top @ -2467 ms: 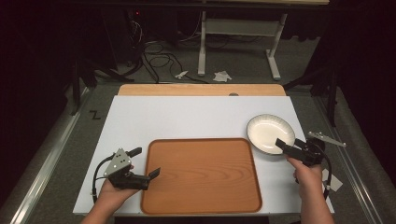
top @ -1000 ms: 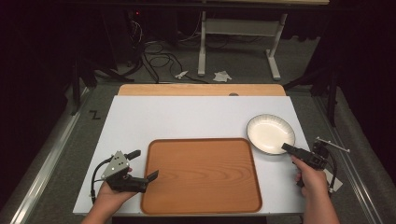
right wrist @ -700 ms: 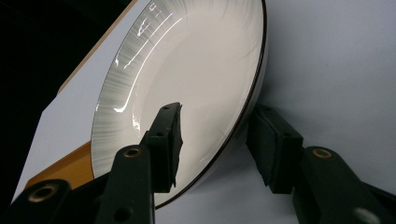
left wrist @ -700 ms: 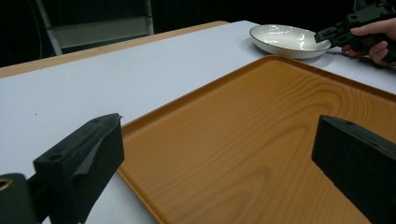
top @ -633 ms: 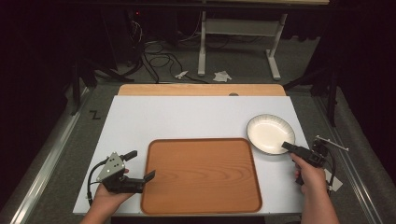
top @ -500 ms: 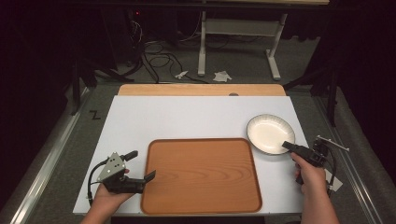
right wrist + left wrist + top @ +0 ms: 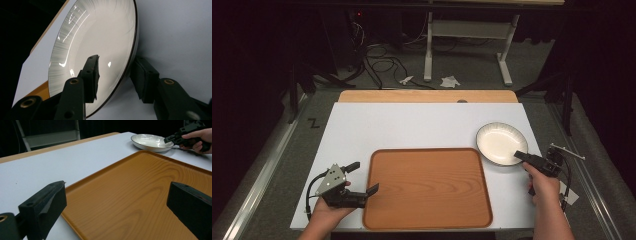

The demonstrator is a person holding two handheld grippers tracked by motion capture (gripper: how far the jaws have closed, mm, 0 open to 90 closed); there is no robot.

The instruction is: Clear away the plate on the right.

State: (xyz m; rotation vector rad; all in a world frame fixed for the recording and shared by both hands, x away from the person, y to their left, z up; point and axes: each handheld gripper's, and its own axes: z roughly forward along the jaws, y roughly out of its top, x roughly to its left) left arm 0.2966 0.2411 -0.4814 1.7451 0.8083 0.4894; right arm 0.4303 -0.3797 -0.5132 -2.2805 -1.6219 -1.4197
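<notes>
White plate (image 7: 501, 143) sat on the white table (image 7: 412, 125), at about 2 o'clock from the wooden tray (image 7: 427, 186), just beside the tray's far right corner, not on it. Plate was empty, with a dark rim line.

Right gripper (image 7: 521, 156) came in from 5 o'clock of the plate, held by the person's right hand (image 7: 542, 186). Its jaws straddled the plate's near rim: in the right gripper view (image 7: 116, 77) one jaw was over the inside of the plate, the other outside under the rim edge. Jaws had just been closing, now narrow, with the rim between them. A sliver of gap still showed by the inner pad, so a firm pinch couldn't be confirmed; the outer pad looked right against the rim. Plate was still flat on the table as far as could be told.

Left gripper (image 7: 362, 180) was at the tray's 8 o'clock, held by the left hand (image 7: 329, 212), jaws wide apart and holding nothing. In the left gripper view (image 7: 117, 207) the two black jaws framed the tray's near left edge, one over the table side, one over the tray. Plate (image 7: 151, 142) and right gripper (image 7: 170, 138) showed far off at 1 o'clock there.

Tray was empty, lying centred at the table's near edge.
</notes>
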